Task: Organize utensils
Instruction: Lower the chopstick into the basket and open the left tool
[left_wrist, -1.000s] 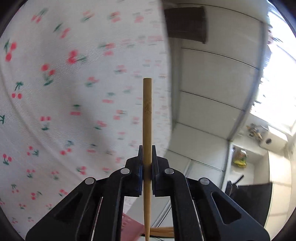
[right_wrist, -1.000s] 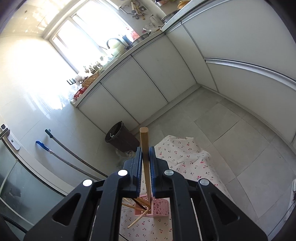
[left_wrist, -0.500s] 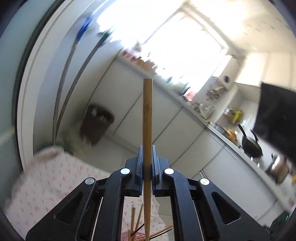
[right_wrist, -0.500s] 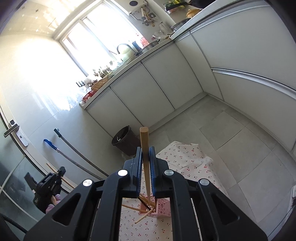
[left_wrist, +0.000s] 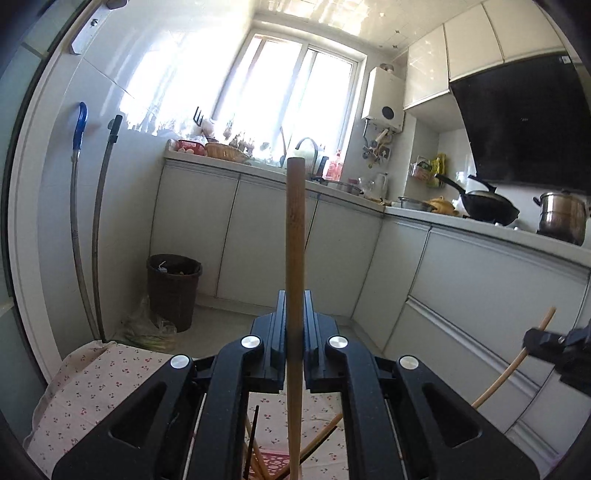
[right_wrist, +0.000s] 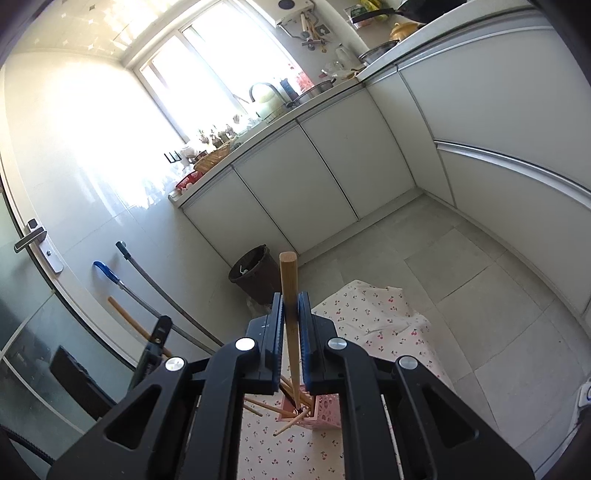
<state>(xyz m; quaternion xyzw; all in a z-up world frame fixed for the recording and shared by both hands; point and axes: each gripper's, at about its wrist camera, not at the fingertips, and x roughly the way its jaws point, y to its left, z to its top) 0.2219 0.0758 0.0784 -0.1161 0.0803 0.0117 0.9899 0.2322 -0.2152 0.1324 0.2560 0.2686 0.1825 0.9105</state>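
My left gripper (left_wrist: 294, 306) is shut on a bamboo chopstick (left_wrist: 295, 236) that stands upright between the jaws. Its lower end hangs over a pink holder (left_wrist: 273, 466) with several chopsticks in it. My right gripper (right_wrist: 290, 306) is shut on another bamboo chopstick (right_wrist: 288, 277), whose lower end reaches down into the pink perforated holder (right_wrist: 325, 411) on the cherry-print cloth (right_wrist: 373, 321). Several chopsticks lean out of that holder. The right gripper shows at the right edge of the left wrist view (left_wrist: 554, 347), and the left gripper shows at the left of the right wrist view (right_wrist: 155, 343).
A brown trash bin (left_wrist: 173, 284) stands on the floor by the white cabinets (left_wrist: 266, 236). Two mop handles (left_wrist: 88, 221) lean on the wall at left. The counter holds a wok (left_wrist: 487, 210) and a steel pot (left_wrist: 561, 218). A glass door (right_wrist: 26, 332) is at left.
My left gripper has swung up from facing the cloth to facing the kitchen window, with the chopstick still held. My right gripper has tilted up slightly above the holder.
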